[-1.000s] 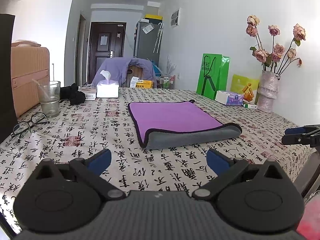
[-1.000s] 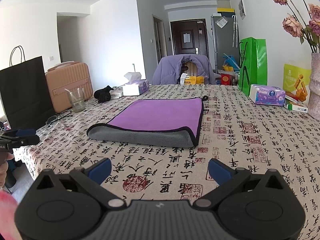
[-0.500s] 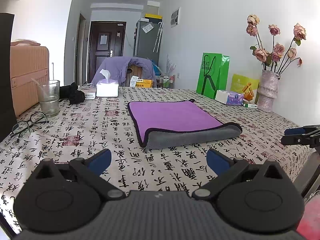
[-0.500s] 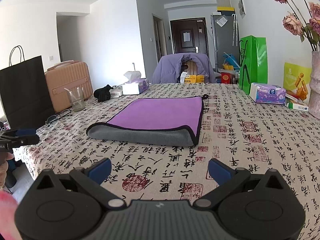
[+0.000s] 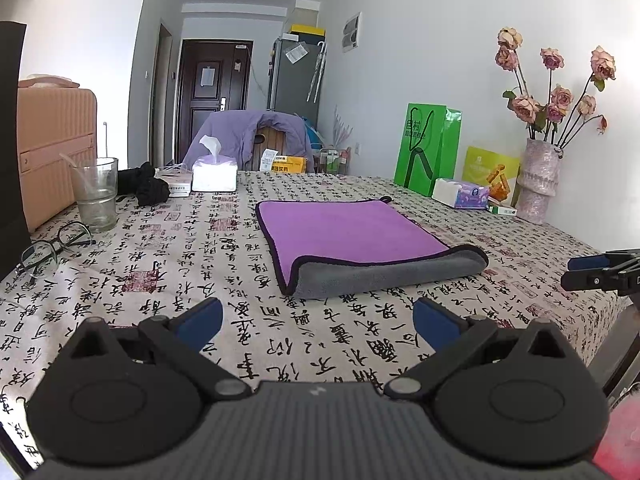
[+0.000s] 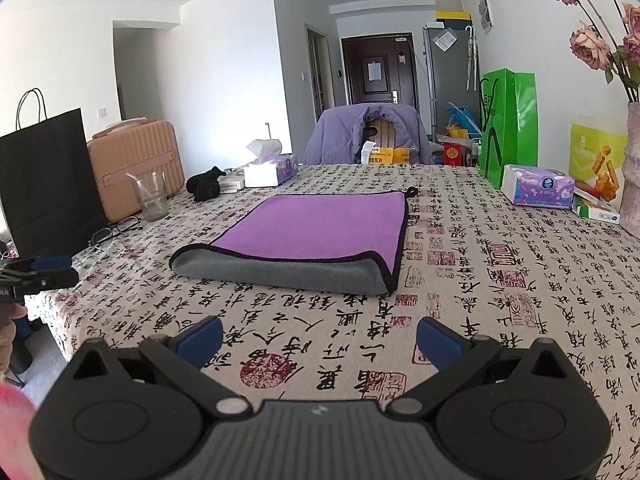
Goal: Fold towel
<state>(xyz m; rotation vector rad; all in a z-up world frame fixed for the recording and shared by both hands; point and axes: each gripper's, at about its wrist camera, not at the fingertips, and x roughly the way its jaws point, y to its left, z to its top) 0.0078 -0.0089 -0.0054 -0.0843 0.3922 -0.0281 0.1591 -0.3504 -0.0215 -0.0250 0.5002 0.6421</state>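
Note:
A purple towel [image 5: 348,228] with a grey underside lies folded in half on the printed tablecloth [image 5: 200,264], its rounded grey fold [image 5: 384,274] facing the near edge. In the right wrist view the same towel [image 6: 320,224] sits mid-table, its grey fold [image 6: 280,272] nearest. My left gripper [image 5: 318,318] hovers open over the near edge, short of the towel, holding nothing. My right gripper [image 6: 320,338] is open too, also short of the towel. Each gripper shows at the edge of the other's view: the right gripper [image 5: 600,270] and the left gripper [image 6: 36,274].
A glass [image 5: 96,194], spectacles [image 5: 48,248], a black cloth [image 5: 146,184] and a tissue box [image 5: 214,174] stand at the left. A green bag [image 5: 426,148], a tissue pack [image 5: 460,198] and a vase of roses [image 5: 538,180] line the right wall side. A chair [image 6: 368,132] stands at the far end.
Almost nothing has changed. Both grippers stay open and nearly still, and the towel has not moved.

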